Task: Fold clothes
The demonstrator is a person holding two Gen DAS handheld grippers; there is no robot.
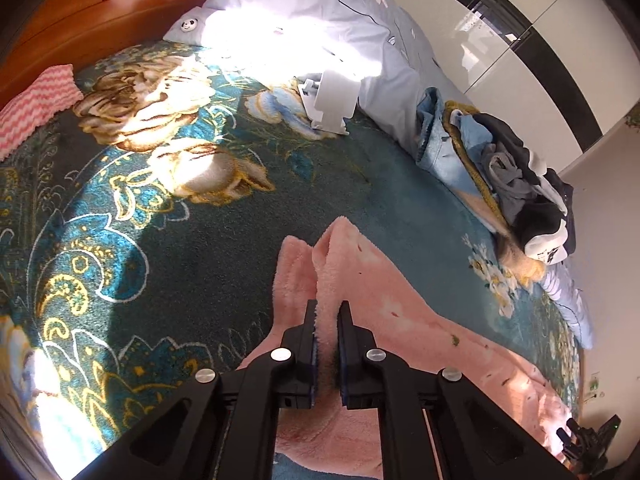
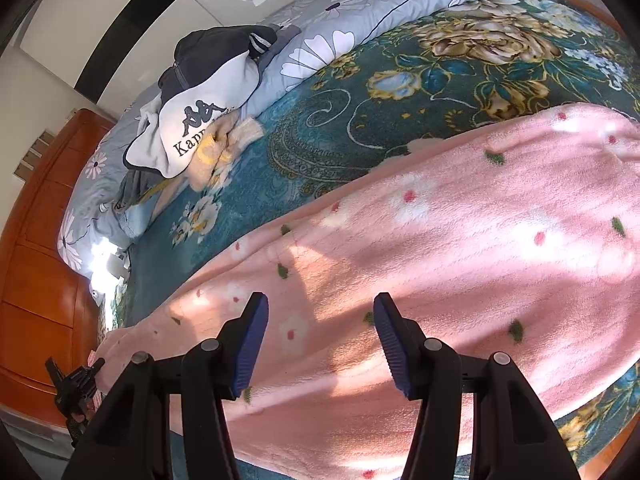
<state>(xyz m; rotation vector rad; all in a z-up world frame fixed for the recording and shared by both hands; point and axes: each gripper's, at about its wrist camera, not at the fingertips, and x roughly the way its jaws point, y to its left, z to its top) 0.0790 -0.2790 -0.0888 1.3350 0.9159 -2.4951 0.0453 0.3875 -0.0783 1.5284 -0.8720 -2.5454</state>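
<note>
The pink fleece garment with small white flowers (image 2: 440,220) is soft, limp and light, so I judge it will sag; edges and corners are the places to take hold. It lies spread on the teal floral blanket (image 1: 200,220). My left gripper (image 1: 327,312) is clamped on a raised fold of it; my right gripper (image 2: 320,320) hangs half-open over the fabric, holding nothing.

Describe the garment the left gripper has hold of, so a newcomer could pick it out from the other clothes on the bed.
Start from the teal floral bedspread covering the bed. Spread across its near edge lies the pink fleece garment, one end pinched by the left gripper. Unlike the dark and white clothes pile by the pale blue daisy quilt, it is fluffy pink with small white flowers.
</note>
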